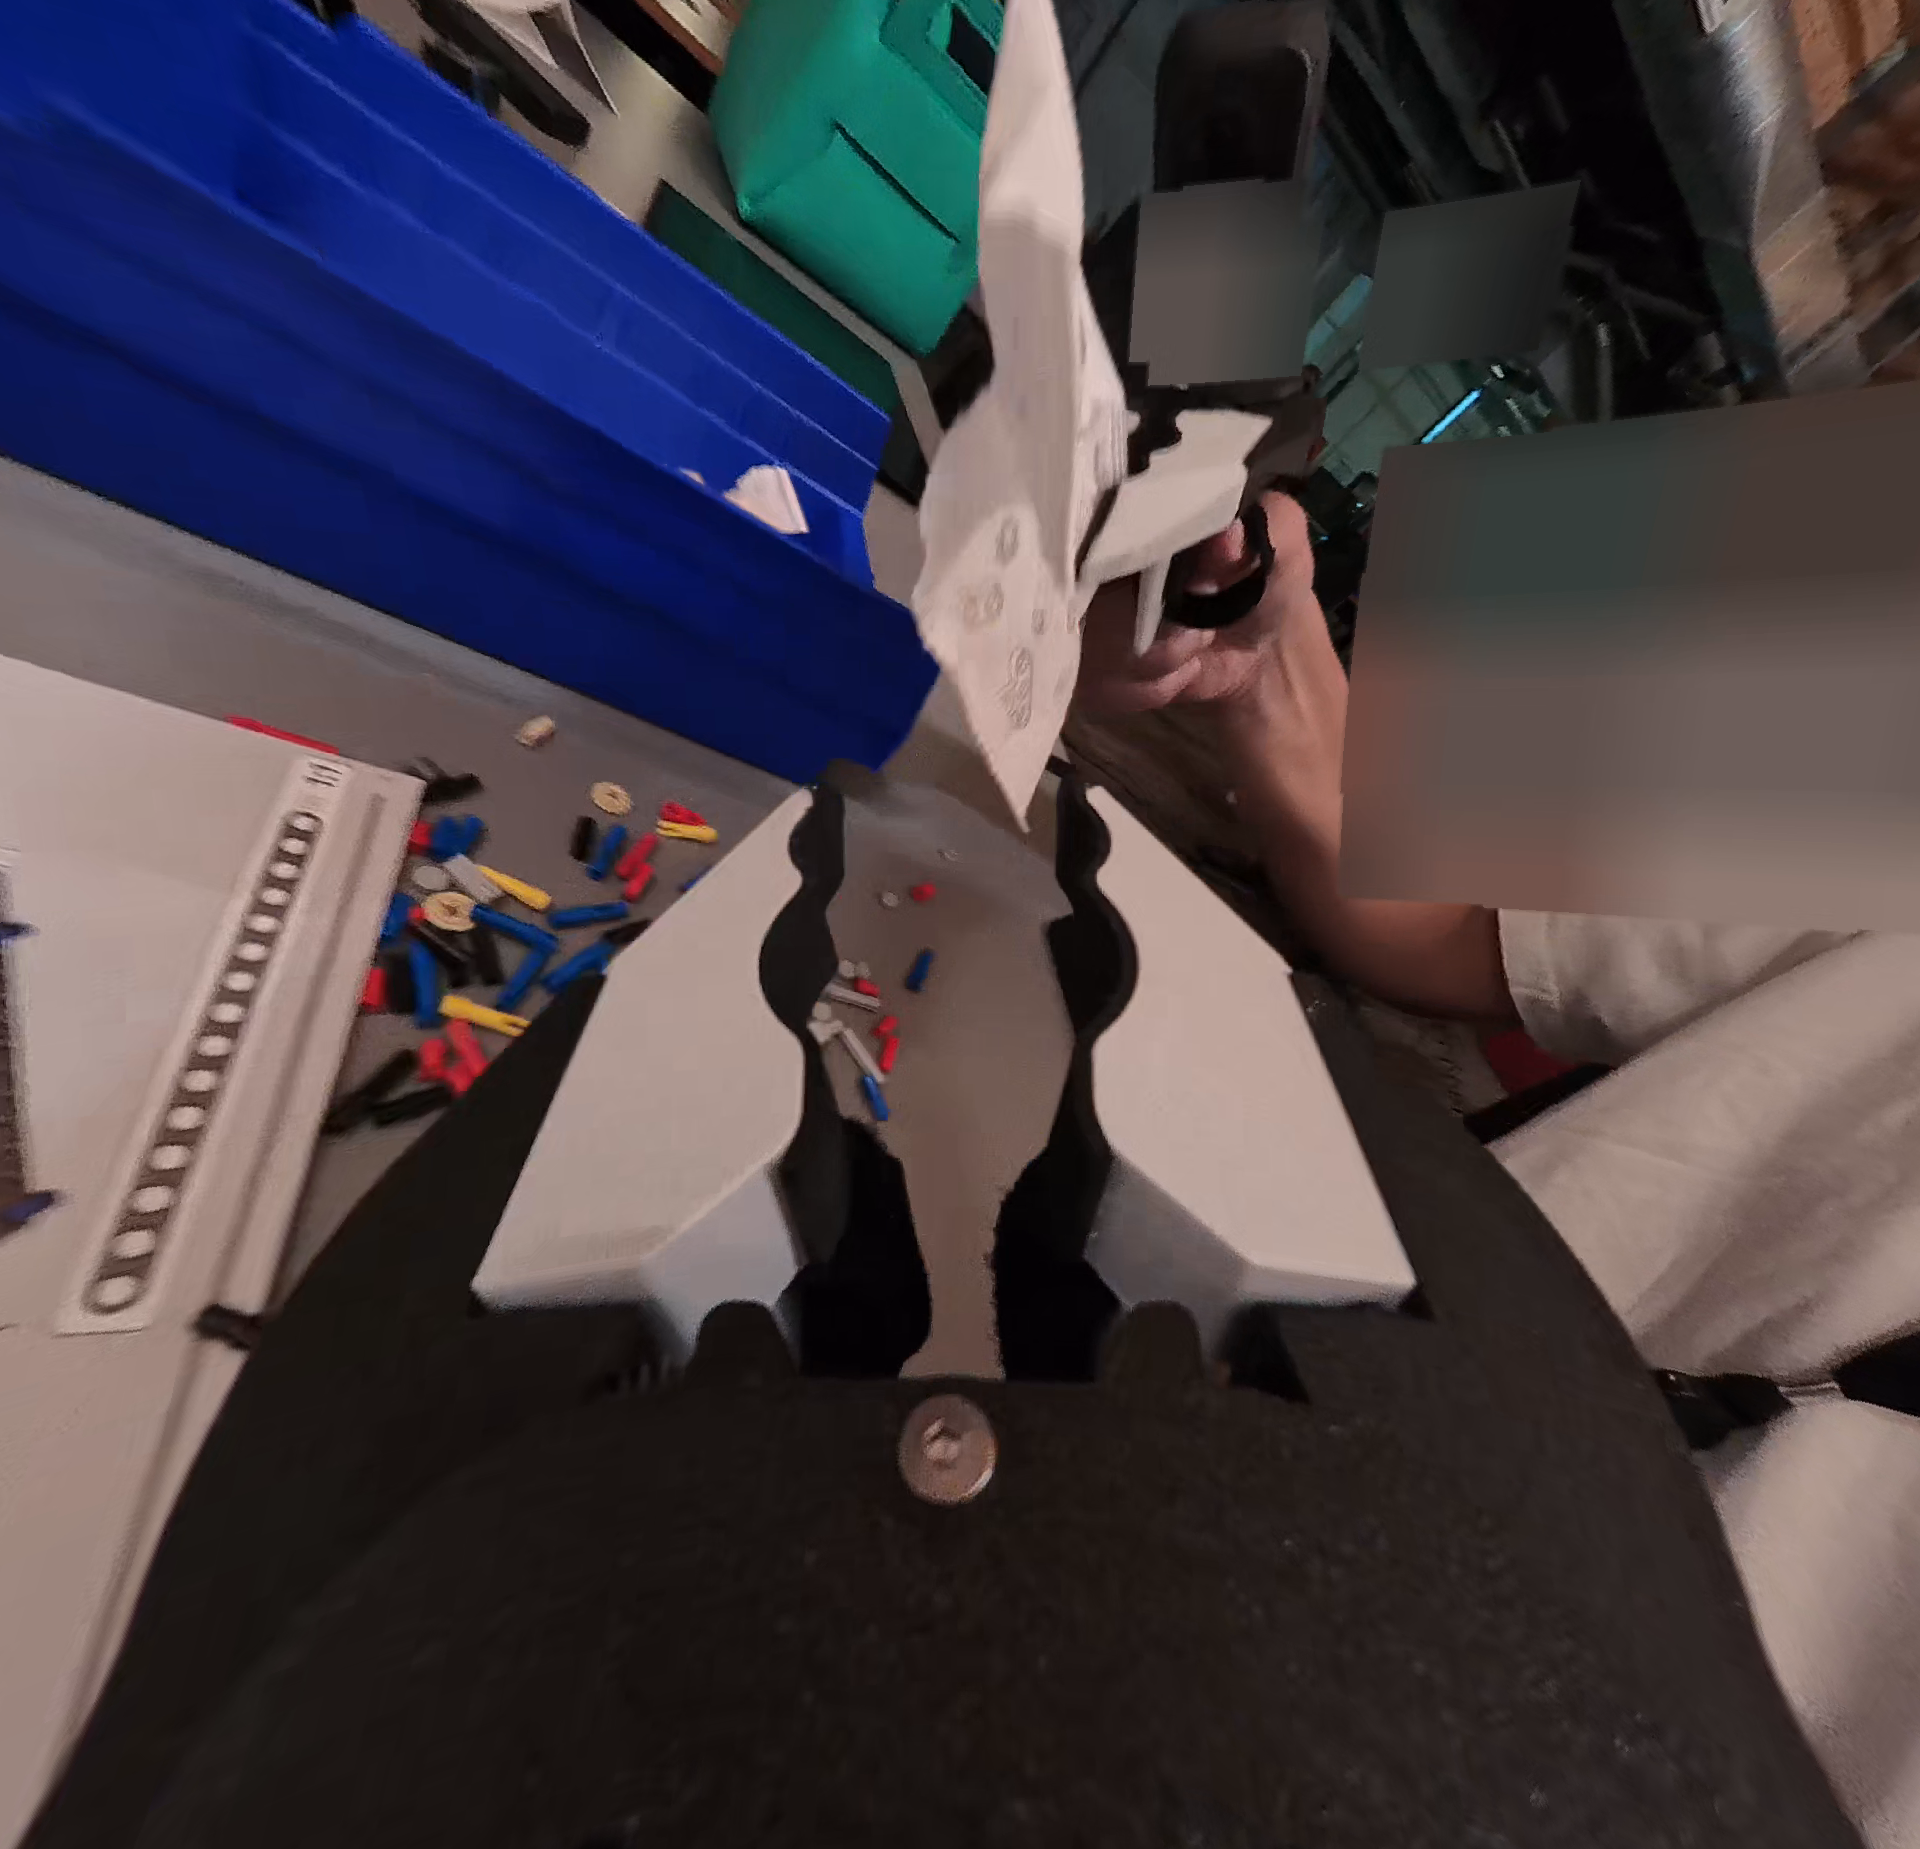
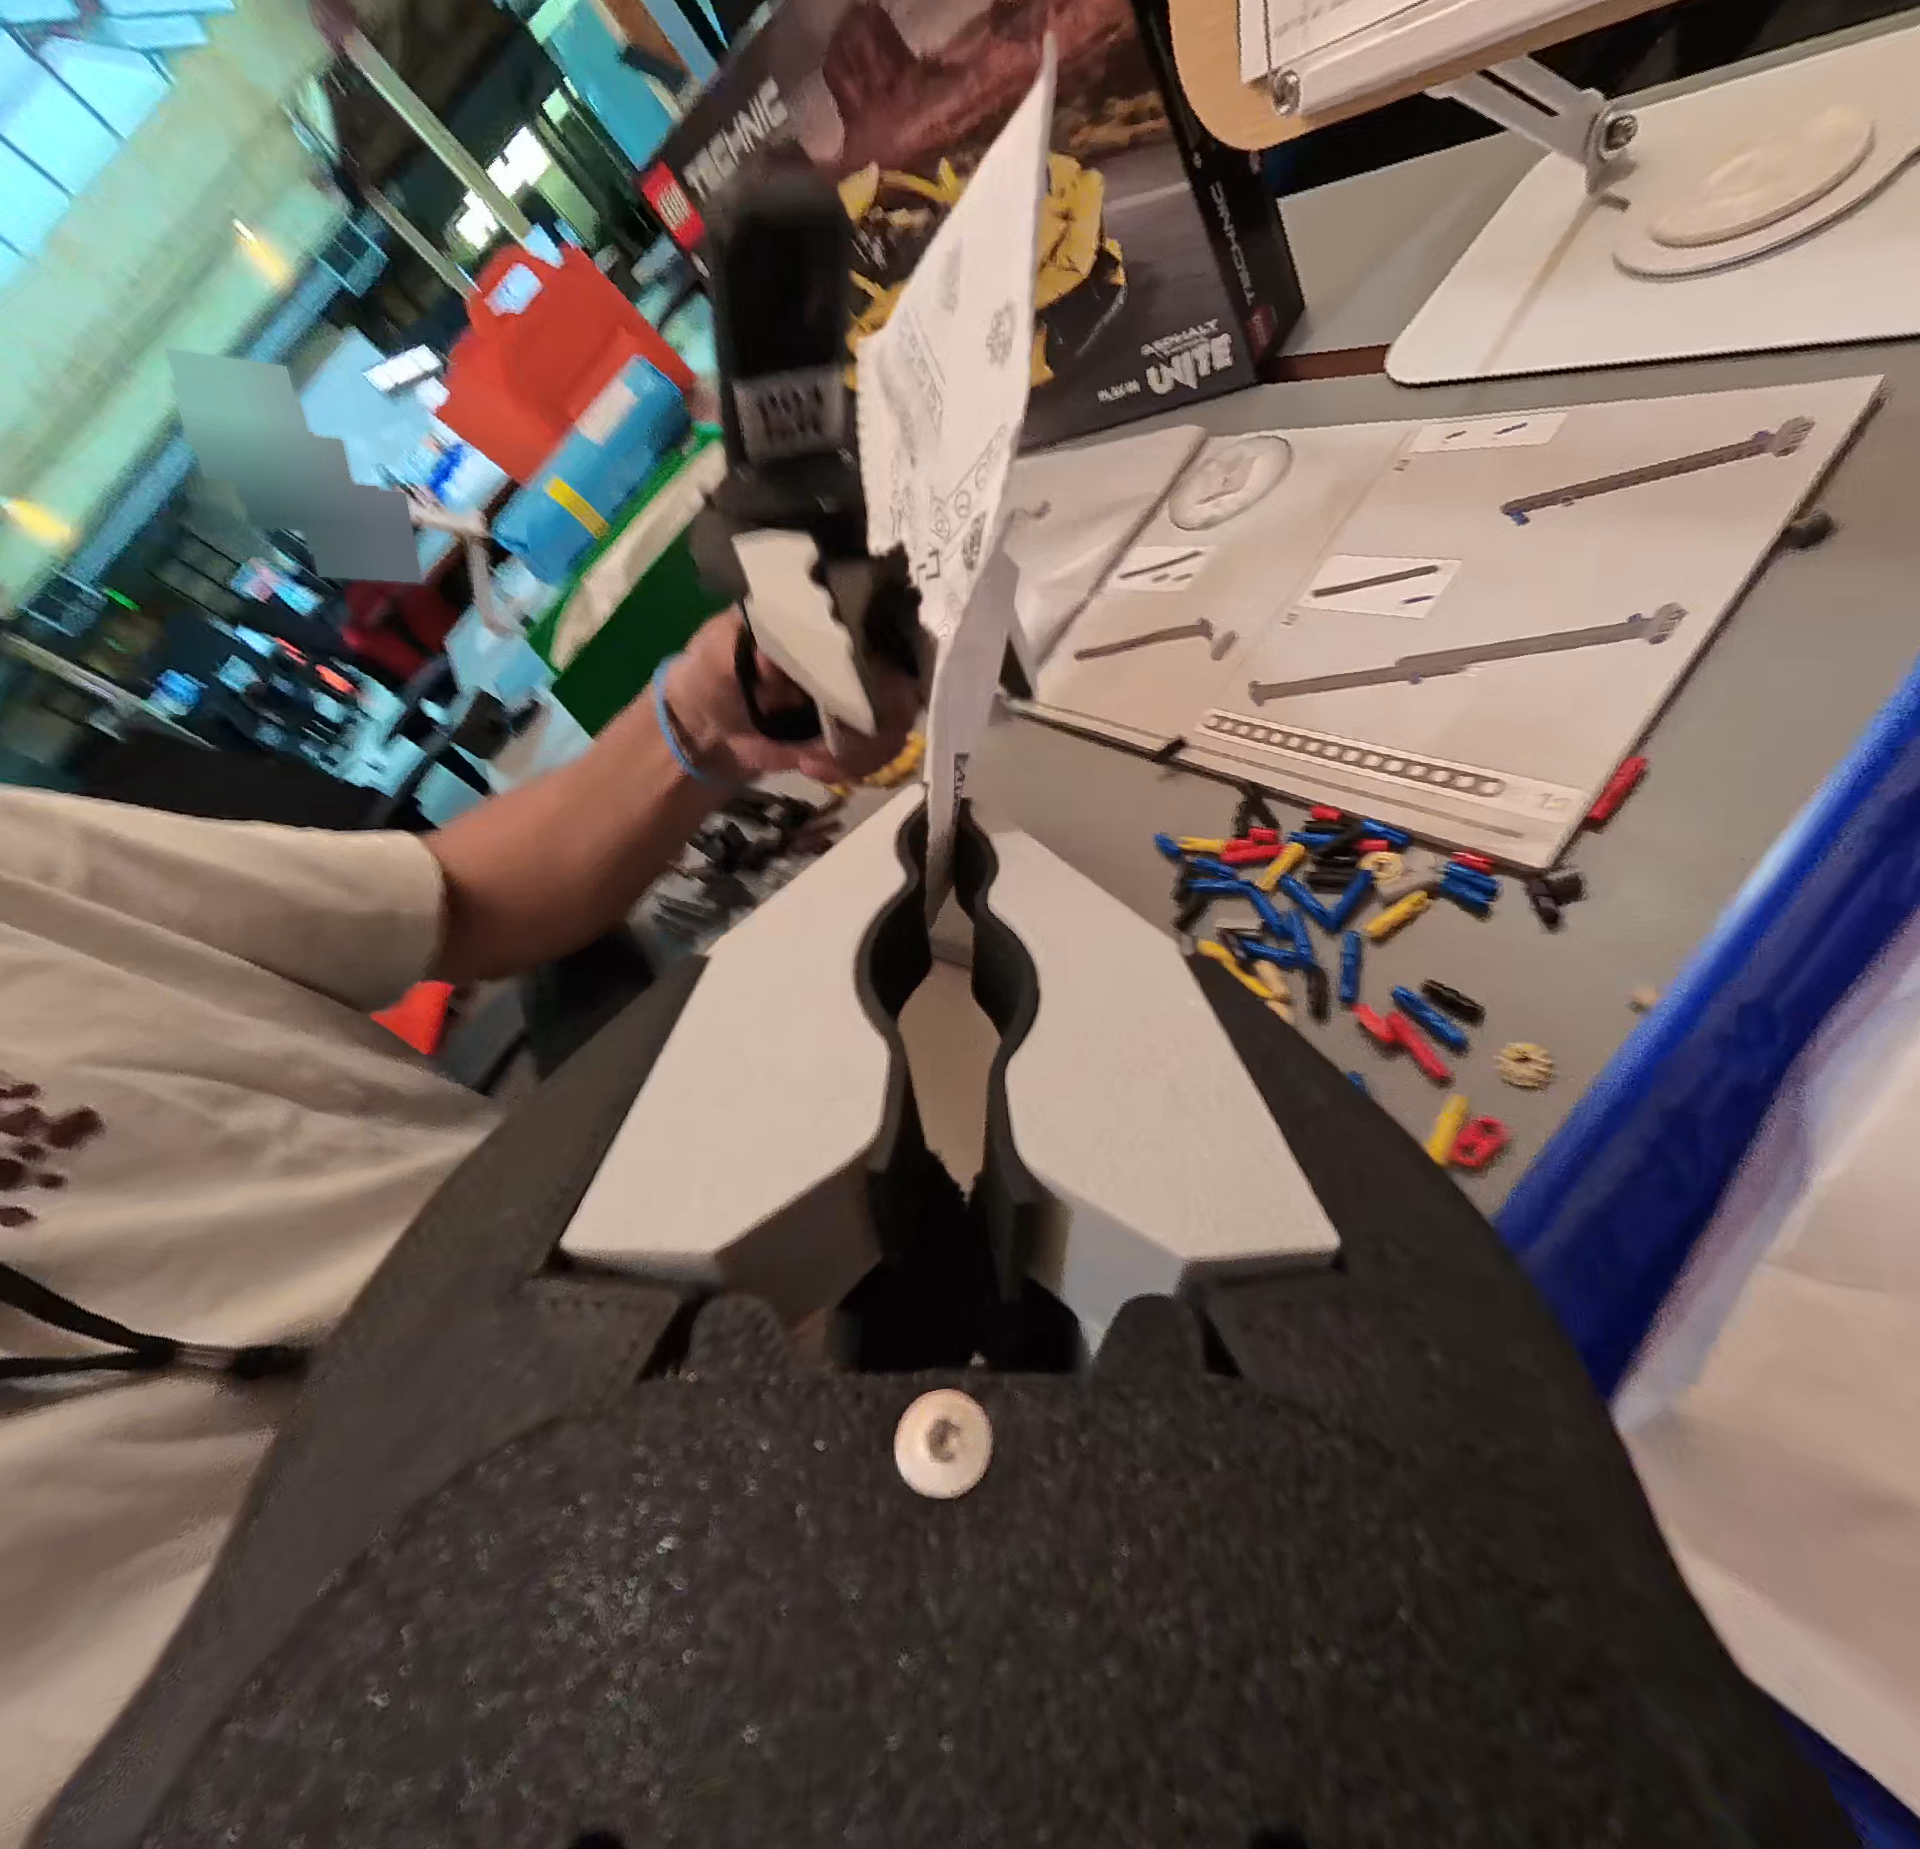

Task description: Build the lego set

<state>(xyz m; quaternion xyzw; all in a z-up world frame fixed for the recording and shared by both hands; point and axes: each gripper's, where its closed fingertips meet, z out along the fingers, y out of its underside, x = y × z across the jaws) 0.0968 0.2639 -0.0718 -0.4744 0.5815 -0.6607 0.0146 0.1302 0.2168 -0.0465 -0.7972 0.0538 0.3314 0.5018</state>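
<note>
- Lego paper bag (image 2: 961,428), white with printed part outlines, hangs in the air above the grey table (image 2: 1704,926), pinched at its lower edge by the right gripper (image 2: 943,843), whose jaws are closed on it.
- Left gripper (image 1: 940,812) has its jaws spread apart around nothing; the bag's corner dips just beside its right fingertip.
- Loose blue, red, yellow and black Lego pins (image 2: 1340,926) lie scattered on the table beside the open instruction booklet (image 2: 1475,594).
- Blue bin (image 1: 416,365) stands behind them.

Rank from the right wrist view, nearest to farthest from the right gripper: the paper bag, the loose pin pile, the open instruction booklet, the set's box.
1. Paper bag: pinched at the right gripper fingers.
2. Pin pile: on the table, just right.
3. Instruction booklet: beyond the pile.
4. Box: standing at the back.
</note>
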